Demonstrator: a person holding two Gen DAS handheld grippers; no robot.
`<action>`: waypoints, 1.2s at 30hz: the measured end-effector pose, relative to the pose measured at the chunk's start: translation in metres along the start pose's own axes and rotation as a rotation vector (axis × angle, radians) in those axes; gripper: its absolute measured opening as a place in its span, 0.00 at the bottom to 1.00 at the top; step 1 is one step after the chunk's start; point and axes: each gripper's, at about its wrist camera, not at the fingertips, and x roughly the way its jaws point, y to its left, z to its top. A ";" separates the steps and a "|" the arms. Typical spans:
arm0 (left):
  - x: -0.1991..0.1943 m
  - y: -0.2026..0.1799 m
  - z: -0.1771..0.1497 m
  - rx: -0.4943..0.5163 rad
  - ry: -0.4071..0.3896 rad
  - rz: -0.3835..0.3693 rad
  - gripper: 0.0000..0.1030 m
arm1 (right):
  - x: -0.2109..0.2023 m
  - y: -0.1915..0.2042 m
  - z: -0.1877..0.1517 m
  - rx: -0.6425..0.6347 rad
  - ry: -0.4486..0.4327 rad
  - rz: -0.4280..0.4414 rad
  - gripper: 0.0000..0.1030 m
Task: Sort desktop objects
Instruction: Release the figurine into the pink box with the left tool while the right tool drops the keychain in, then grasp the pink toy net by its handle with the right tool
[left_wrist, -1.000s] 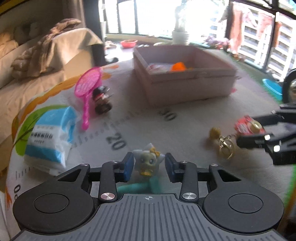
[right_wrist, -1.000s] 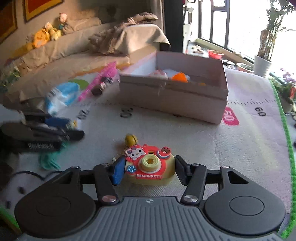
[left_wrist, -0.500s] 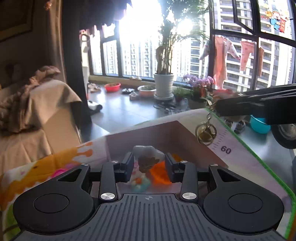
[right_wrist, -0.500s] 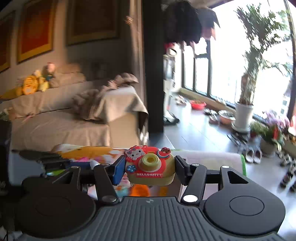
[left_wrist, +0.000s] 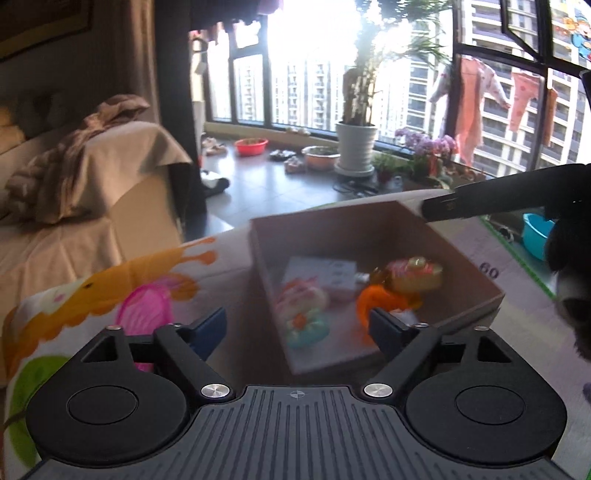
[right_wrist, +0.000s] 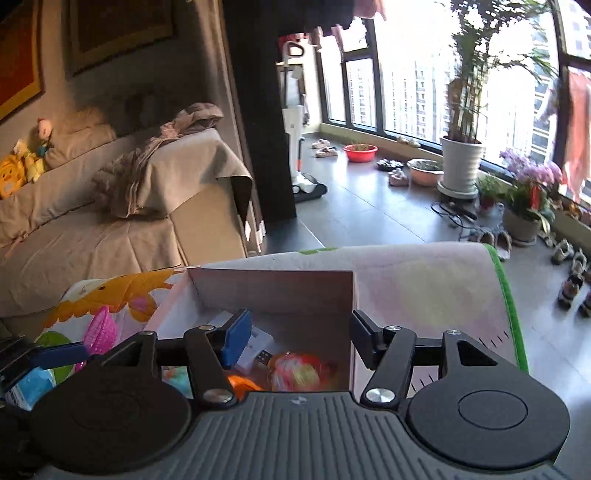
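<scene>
Your left gripper (left_wrist: 297, 328) hangs above the near wall of the cardboard box (left_wrist: 476, 306), its fingers (left_wrist: 208, 328) spread wide and opening, with nothing pinched between them. Through the gap you look down into the box, where a small doll with a teal base (left_wrist: 306, 321) lies blurred on the floor of the box, beside an orange toy (left_wrist: 376, 301). Just beyond the orange toy sits the yellow and pink toy camera (left_wrist: 413, 275), and behind the doll a white card with print (left_wrist: 321, 269) lies flat. A dark finger of your other gripper reaches in from the right over the far right corner of the box.

Your right gripper (right_wrist: 301, 338) is over the same box (right_wrist: 273, 291), seen from its own side. Its fingers (right_wrist: 236, 334) are parted and opening, and they pinch nothing. Below them, inside the box, the toy camera (right_wrist: 295, 371) shows as a blurred pink and yellow shape, touching neither finger.

The box stands on a bench covered with a printed play mat (right_wrist: 424, 288) edged in green. To the left of the box a pink plastic racket (right_wrist: 101, 328) lies on the mat, and a blue and white tissue pack (right_wrist: 31, 386) sits nearer you at the left edge.
</scene>
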 end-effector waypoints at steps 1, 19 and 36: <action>-0.003 0.003 -0.003 -0.003 0.002 0.011 0.89 | -0.002 -0.001 -0.003 0.006 0.001 -0.005 0.58; -0.097 0.092 -0.083 -0.258 0.045 0.236 0.99 | -0.007 0.110 -0.006 -0.091 0.194 0.249 0.70; -0.112 0.127 -0.121 -0.380 0.108 0.248 0.99 | 0.137 0.262 -0.029 -0.234 0.401 0.146 0.37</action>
